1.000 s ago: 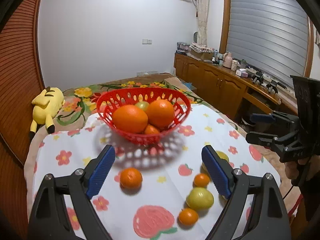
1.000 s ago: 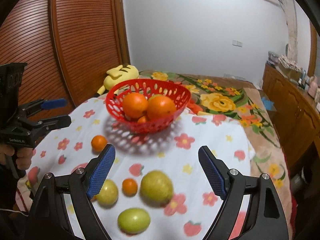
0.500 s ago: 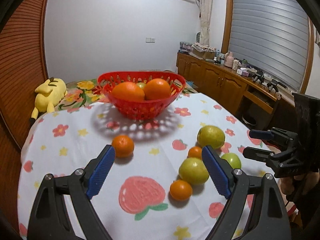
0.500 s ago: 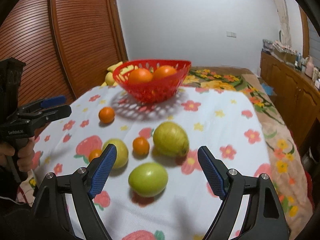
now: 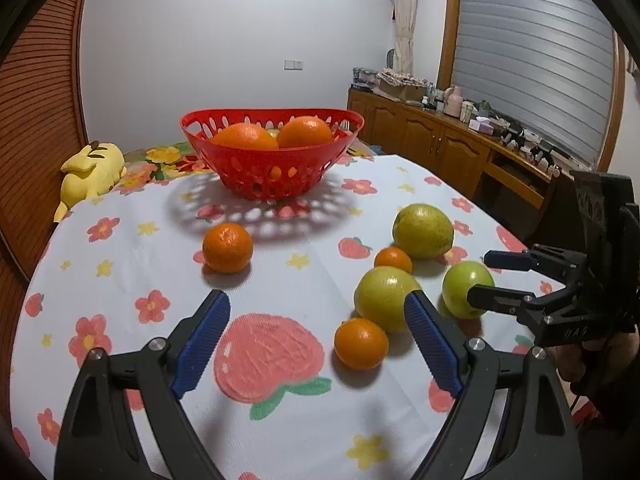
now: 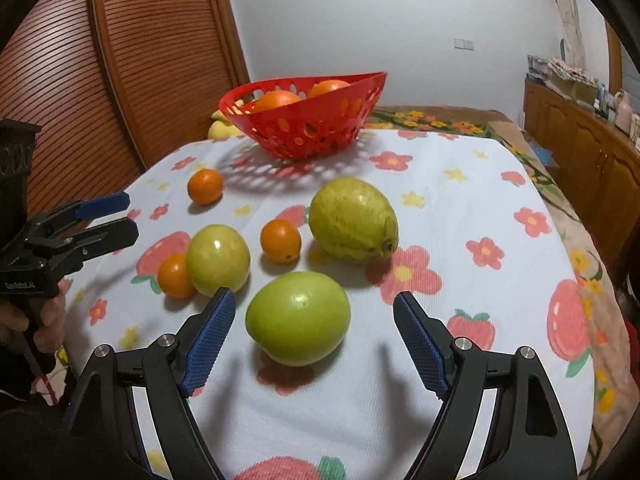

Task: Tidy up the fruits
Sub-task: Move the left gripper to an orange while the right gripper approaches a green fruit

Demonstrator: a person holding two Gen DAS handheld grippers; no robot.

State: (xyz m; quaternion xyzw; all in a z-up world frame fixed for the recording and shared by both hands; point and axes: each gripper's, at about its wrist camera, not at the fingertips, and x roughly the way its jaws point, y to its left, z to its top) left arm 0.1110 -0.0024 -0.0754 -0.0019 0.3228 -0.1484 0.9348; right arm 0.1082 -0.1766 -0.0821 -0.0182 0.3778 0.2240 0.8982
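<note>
The red basket stands at the far side of the table on a white cloth printed with flowers and strawberries. Two large oranges lie inside it, with a pale fruit just visible between them.

Six loose fruits lie on the cloth in front of the basket. A lone tangerine sits by itself to the left, in the basket's shadow. The others form a cluster to the right: a large yellow-green pear, a small tangerine just beside it, a round yellow-green fruit with another small tangerine touching its left side, and a green apple nearest the camera.

The left gripper hangs above the cloth with its jaws spread wide and nothing between the blue pads. The right-hand pad overlaps the round yellow-green fruit in the left wrist view; contact cannot be confirmed.

The right gripper points down at the green apple. Its jaws stand wide on either side of the apple, and a clear gap shows at each pad.

A yellow plush toy lies beyond the table's left edge against a slatted wooden wall. A wooden sideboard loaded with small items runs along the right wall under a shuttered window.
</note>
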